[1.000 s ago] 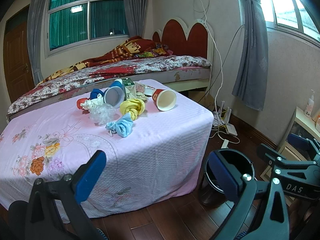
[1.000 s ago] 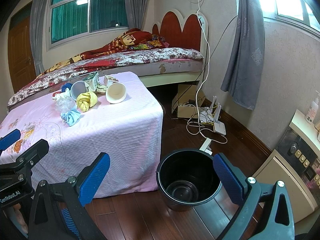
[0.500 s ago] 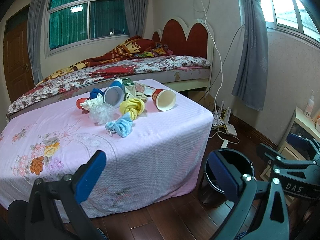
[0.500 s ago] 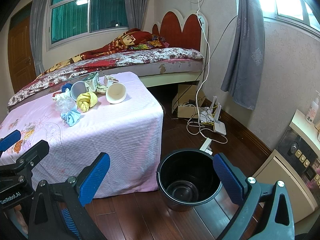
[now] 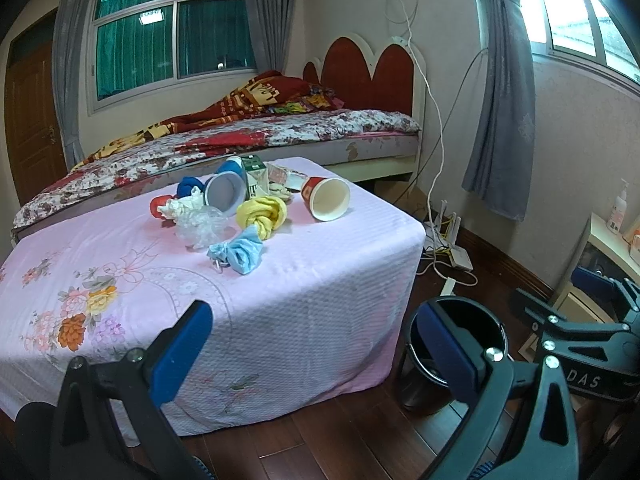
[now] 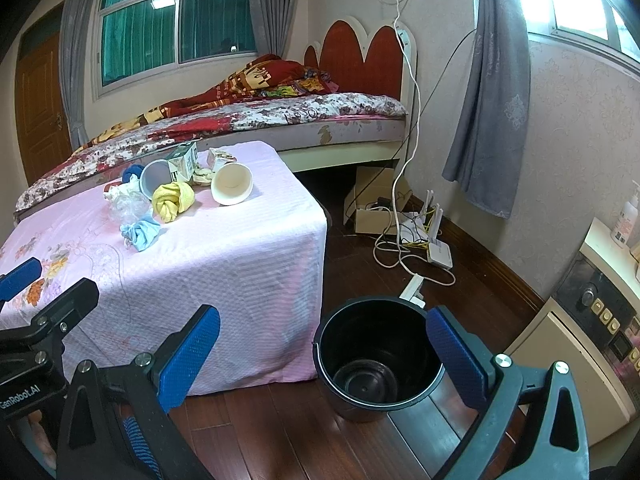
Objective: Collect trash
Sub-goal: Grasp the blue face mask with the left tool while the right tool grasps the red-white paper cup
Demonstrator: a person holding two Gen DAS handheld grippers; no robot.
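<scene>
**Nothing shifted: both grippers waited short of the trash pile**

Across the last second neither view changed; the litter and both tools stayed where they were. The left gripper (image 5: 308, 344) hung with its blue fingers spread wide and empty, and the right gripper (image 6: 320, 344) was likewise agape, holding nothing. The trash lay clustered at the far end of the pink-covered table (image 5: 320, 280): a blue rag (image 5: 240, 254) nearest, a yellow rag (image 5: 264, 216) behind it, a paper cup (image 5: 326, 198) on its side with its mouth toward the cameras. The empty black bucket (image 6: 376, 356) stood on the floor beside the table, under the right gripper. The pile lay ahead and slightly left, so the left gripper looked better placed for the blue rag
</scene>
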